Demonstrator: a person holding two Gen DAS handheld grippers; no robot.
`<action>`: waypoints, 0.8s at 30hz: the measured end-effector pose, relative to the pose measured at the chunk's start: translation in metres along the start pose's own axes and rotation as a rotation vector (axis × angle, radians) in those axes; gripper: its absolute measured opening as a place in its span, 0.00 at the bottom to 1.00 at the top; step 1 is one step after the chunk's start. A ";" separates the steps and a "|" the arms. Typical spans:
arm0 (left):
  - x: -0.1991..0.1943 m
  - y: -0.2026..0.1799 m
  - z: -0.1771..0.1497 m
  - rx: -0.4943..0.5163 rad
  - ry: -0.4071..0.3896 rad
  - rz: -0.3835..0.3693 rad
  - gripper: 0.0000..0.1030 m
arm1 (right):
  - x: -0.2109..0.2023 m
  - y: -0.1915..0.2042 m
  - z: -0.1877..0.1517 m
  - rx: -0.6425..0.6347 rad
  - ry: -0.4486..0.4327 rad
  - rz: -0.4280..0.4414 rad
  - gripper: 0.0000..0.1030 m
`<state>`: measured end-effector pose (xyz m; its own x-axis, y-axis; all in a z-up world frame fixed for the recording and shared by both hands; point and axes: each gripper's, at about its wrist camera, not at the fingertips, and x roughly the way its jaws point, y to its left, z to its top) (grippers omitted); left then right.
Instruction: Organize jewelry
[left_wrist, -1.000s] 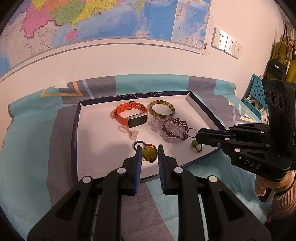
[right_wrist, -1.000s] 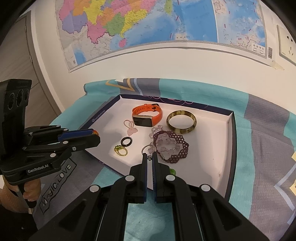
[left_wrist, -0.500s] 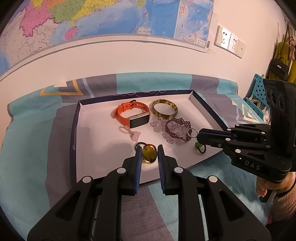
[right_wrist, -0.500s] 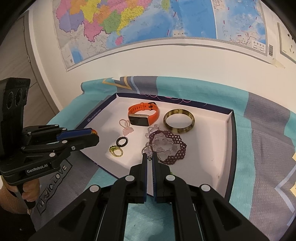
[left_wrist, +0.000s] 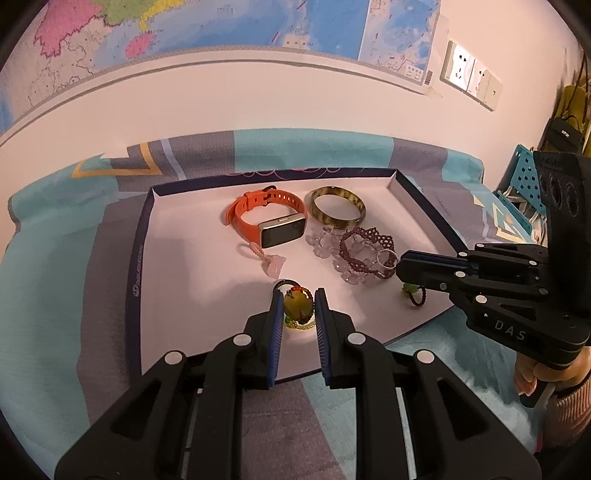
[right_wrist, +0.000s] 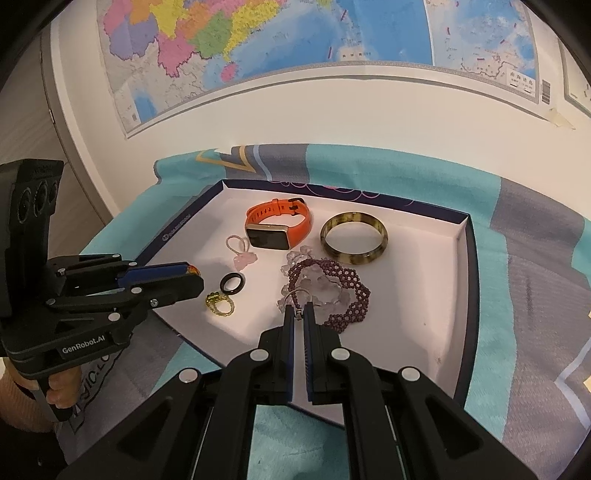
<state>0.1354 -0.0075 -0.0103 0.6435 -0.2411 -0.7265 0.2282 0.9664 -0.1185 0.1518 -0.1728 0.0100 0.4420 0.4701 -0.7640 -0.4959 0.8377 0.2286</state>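
Your left gripper (left_wrist: 298, 305) pinches a yellow-green bead charm (left_wrist: 297, 304) above the tray's (left_wrist: 144, 236) near edge, while your right gripper (right_wrist: 298, 313), nearly closed, grips a key ring (right_wrist: 295, 295) against the beaded bracelet (right_wrist: 332, 291).

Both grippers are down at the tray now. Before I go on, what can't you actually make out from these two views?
- Left gripper: its fingers frame a yellow-green charm; contact is unclear, and the right wrist view shows only orange at the tip.
- Right gripper: nearly shut at the key ring; grip on it unresolved.
- Green bead piece: partly hidden by the right gripper.
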 end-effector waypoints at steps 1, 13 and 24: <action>0.001 0.000 0.000 0.000 0.003 0.000 0.17 | 0.001 0.000 0.000 0.001 0.001 -0.001 0.03; 0.019 0.006 -0.005 -0.029 0.056 -0.019 0.17 | 0.011 -0.005 -0.003 0.022 0.026 -0.023 0.10; -0.018 0.003 -0.017 -0.024 -0.030 0.022 0.53 | -0.010 0.003 -0.011 0.022 -0.022 -0.045 0.40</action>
<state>0.1127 0.0011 -0.0091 0.6697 -0.2218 -0.7087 0.1961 0.9733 -0.1193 0.1374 -0.1778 0.0116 0.4795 0.4379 -0.7605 -0.4586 0.8639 0.2082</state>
